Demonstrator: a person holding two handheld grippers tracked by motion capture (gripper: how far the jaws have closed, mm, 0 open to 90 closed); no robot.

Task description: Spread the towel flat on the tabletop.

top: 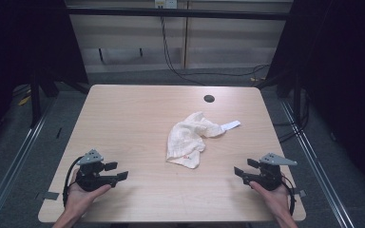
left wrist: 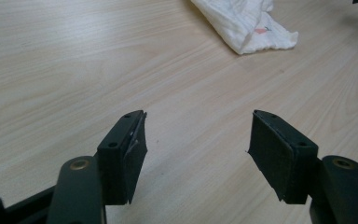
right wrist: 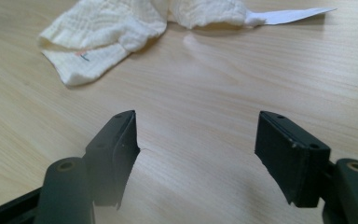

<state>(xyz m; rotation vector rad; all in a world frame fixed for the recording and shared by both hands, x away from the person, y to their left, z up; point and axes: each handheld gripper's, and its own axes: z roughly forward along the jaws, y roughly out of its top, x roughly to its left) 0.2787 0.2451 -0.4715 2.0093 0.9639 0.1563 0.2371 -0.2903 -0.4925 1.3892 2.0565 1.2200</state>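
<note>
cloth (top: pixel 190 138) | cream, crumpled heap, white tag at far-right end | lies mid-table, flat

Table (top: pixel 138 118): light wood tone w/ fine pale-brown grain streaks; a small dark round hole (top: pixel 209 99) is seen near the far edge. Cloth (top: pixel 188 137): cream-white, crinkled weave texture, w/ a tiny red-and-dark mark near one corner; a plain white tag (top: pixel 231 125) is attached. Left gripper (top: pixel 115 172) & right gripper (top: pixel 244 168): black bodies, black pads, each topped w/ a grey three-cornered plate; brass-coloured rivets are seen on the jaw arms in the gripper views. Floor (top: pixel 24 137): grey, crossed by black cables. Surroundings are seen as dark, nearly black.
</note>
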